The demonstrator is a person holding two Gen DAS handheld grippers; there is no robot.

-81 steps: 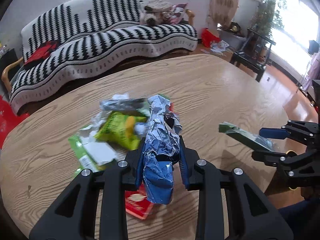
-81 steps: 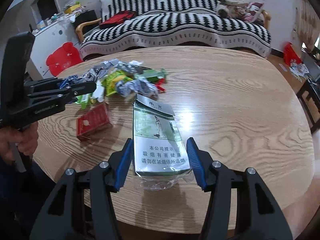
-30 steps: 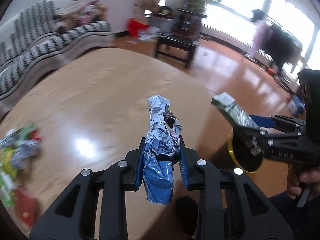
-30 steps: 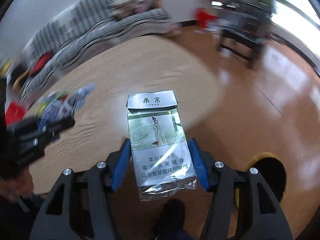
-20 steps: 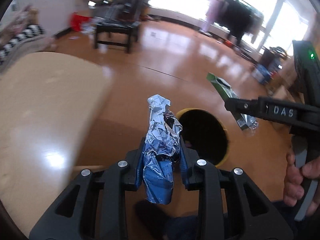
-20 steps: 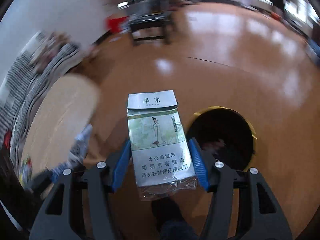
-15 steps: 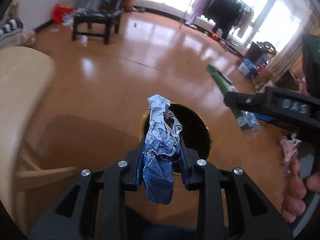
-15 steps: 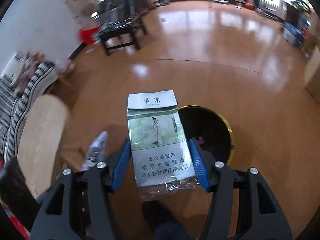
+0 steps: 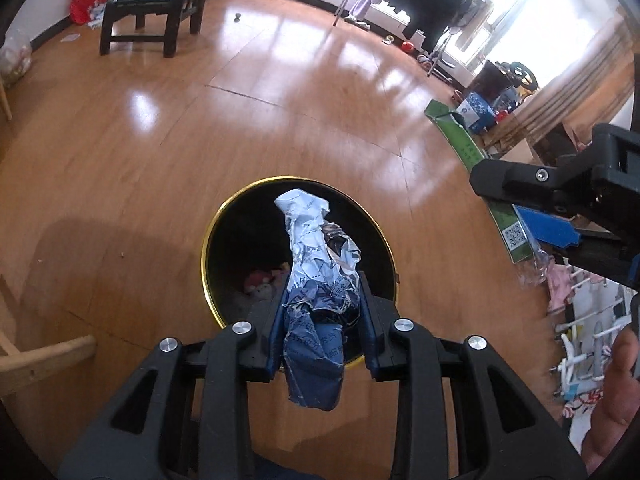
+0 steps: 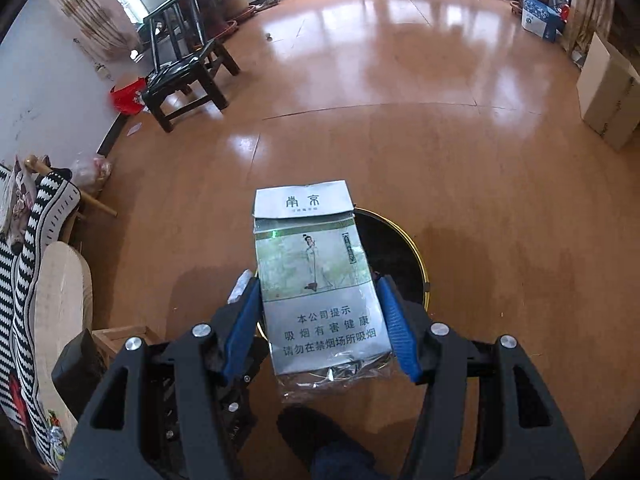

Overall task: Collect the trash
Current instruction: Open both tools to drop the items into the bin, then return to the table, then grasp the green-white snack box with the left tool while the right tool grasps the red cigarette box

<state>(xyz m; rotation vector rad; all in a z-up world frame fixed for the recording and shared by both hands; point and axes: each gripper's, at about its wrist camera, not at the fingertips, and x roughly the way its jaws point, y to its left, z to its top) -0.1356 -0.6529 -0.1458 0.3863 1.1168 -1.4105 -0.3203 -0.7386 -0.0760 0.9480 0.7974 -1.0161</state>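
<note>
My left gripper (image 9: 322, 308) hangs over a black trash bin with a gold rim (image 9: 208, 240). A crumpled blue and silver wrapper (image 9: 316, 248) stands between its blue pads, which still touch it while the jaws are opening. My right gripper (image 10: 318, 292) points down at the same bin (image 10: 420, 264) with a green and silver cigarette pack (image 10: 316, 272) between its pads; these jaws are opening too. In the left wrist view the right gripper (image 9: 552, 232) and the pack (image 9: 468, 152) sit to the right of the bin. Some trash lies in the bin's bottom.
Polished wood floor lies all around the bin. A dark chair (image 10: 188, 68) stands far left by the wall, and cardboard boxes (image 10: 608, 92) at the right. The table's edge (image 10: 64, 300) and a striped sofa cover (image 10: 40, 208) are at the left. A person's foot (image 10: 320, 428) is just below the bin.
Both grippers have swung away from the table and sunk toward the floor. The bin has come from the right to directly under them. The wrapper and the pack are still between the pads.
</note>
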